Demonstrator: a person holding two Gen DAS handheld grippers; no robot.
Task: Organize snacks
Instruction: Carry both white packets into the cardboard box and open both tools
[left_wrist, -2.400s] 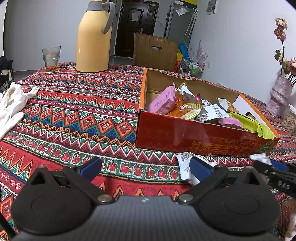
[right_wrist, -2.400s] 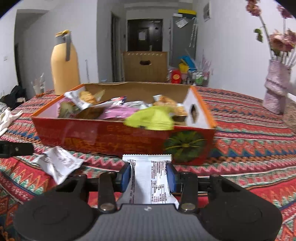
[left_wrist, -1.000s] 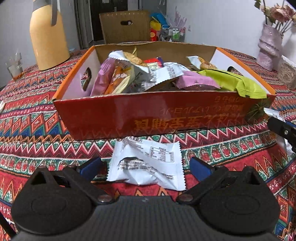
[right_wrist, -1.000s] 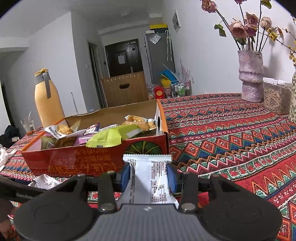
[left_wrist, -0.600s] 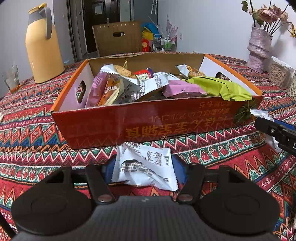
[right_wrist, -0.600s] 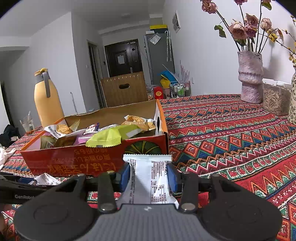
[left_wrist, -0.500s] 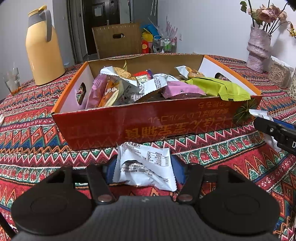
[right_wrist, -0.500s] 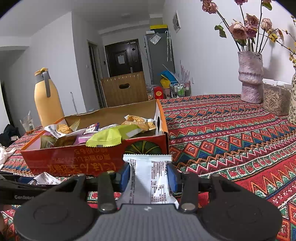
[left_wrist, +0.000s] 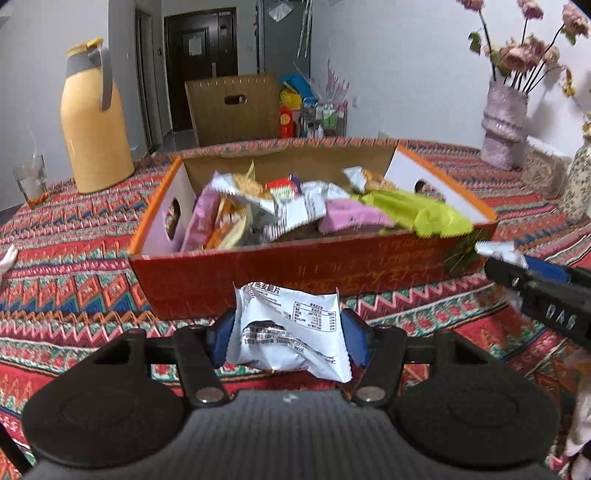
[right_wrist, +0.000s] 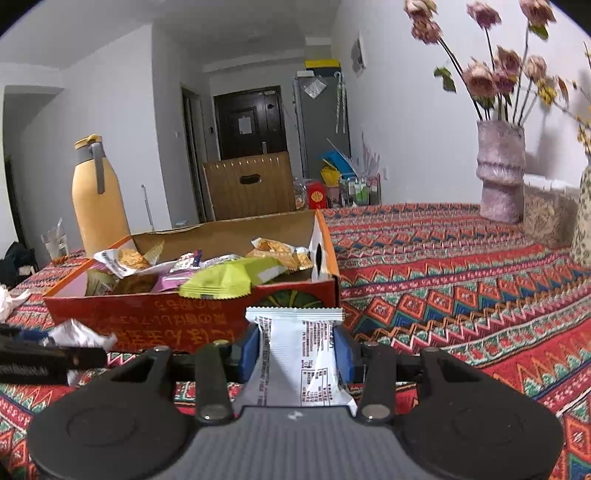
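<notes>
A red cardboard box (left_wrist: 332, 269) with orange rims holds several snack packets, among them pink and lime-green ones. In front of its near wall my left gripper (left_wrist: 288, 334) is shut on a white snack packet (left_wrist: 288, 332), lifted off the patterned tablecloth (left_wrist: 66, 295). My right gripper (right_wrist: 295, 349) is shut on another white packet (right_wrist: 299, 358), near the box's right front corner (right_wrist: 295, 299). The right gripper (left_wrist: 543, 291) shows at the right edge of the left wrist view; the left gripper (right_wrist: 51, 358) shows at the left edge of the right wrist view.
A yellow thermos jug (left_wrist: 94, 122) and a glass (left_wrist: 31, 177) stand at the back left. Vases of dried flowers (right_wrist: 500, 173) and a jar line the right side of the table. A wooden chair back (left_wrist: 232, 107) is behind the table. White cloth (right_wrist: 9, 299) lies far left.
My left gripper closed on the white packet that lay in front of the box and has lifted it slightly. The right gripper kept still, holding its packet.
</notes>
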